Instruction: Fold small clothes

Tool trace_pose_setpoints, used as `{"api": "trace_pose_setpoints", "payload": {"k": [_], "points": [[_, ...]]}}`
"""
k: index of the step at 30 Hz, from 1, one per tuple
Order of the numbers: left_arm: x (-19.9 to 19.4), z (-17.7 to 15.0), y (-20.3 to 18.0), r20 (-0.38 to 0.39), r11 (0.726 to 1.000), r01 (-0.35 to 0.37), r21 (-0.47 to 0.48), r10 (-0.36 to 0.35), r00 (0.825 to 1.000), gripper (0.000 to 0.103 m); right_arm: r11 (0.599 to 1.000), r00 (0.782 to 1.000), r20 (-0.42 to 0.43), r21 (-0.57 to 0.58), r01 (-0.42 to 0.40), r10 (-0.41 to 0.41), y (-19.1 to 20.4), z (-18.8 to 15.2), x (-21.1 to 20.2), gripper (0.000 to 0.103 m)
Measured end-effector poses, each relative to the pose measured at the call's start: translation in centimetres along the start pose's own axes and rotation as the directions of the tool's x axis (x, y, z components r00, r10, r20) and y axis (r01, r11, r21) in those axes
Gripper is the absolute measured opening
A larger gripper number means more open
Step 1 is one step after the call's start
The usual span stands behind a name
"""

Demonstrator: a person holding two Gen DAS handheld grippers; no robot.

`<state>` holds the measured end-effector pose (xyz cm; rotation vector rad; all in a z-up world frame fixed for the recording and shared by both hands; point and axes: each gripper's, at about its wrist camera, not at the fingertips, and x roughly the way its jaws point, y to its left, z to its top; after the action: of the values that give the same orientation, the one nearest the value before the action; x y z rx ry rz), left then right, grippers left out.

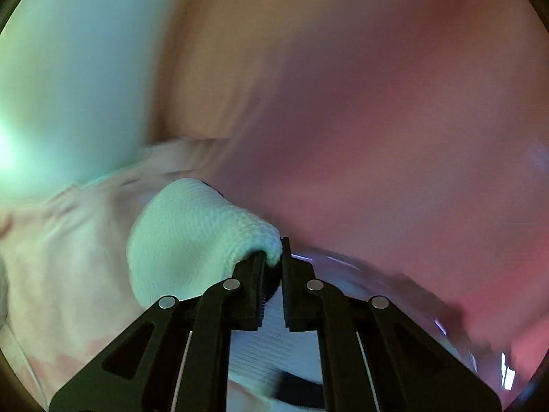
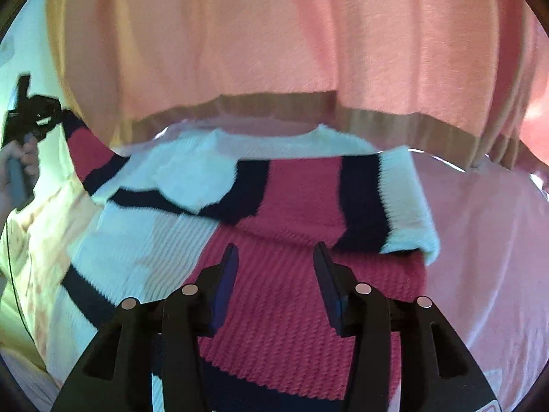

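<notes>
A knitted sweater (image 2: pixel 284 302) with red, white and dark navy blocks lies on a pink surface. One sleeve (image 2: pixel 343 199) is folded across its body. My right gripper (image 2: pixel 276 261) is open and empty just above the red part. My left gripper (image 1: pixel 273 257) is shut on the white knit cuff (image 1: pixel 192 237) of the other sleeve. In the right wrist view the left gripper (image 2: pixel 58 113) shows at the far left, holding that striped sleeve (image 2: pixel 89 147) stretched up and away from the body.
A pink cloth (image 2: pixel 480 240) covers the surface under the sweater. A peach curtain (image 2: pixel 308 34) hangs behind it. A pale cream garment (image 2: pixel 41 226) lies to the left of the sweater. The left wrist view is blurred.
</notes>
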<state>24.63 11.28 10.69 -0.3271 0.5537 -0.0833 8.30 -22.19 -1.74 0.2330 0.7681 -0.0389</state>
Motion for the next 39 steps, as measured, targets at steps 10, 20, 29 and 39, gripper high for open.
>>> {"api": "trace_pose_setpoints", "payload": {"k": [10, 20, 29, 39], "points": [[2.0, -18.6, -18.7, -0.436, 0.951, 0.249, 0.183, -0.149, 0.888, 0.036, 0.994, 0.995, 0.002, 0.057, 0.095, -0.095, -3.7, 1.4, -1.0, 0.055], [3.1, -14.3, -4.7, -0.370, 0.975, 0.079, -0.206, -0.153, 0.916, 0.061, 0.989, 0.996, -0.066, 0.139, -0.050, 0.059, -3.2, 2.3, 2.9, 0.061], [8.9, -15.3, -1.2, -0.461, 0.951, -0.089, -0.298, -0.062, 0.885, 0.051, 0.989, 0.997, -0.064, -0.146, 0.022, -0.031, 5.6, 5.5, 9.5, 0.064], [10.6, -14.9, 0.7, -0.471, 0.953, -0.141, -0.268, -0.002, 0.882, 0.032, 0.988, 0.995, -0.062, 0.132, 0.081, -0.073, -2.1, 6.4, 10.5, 0.009]]}}
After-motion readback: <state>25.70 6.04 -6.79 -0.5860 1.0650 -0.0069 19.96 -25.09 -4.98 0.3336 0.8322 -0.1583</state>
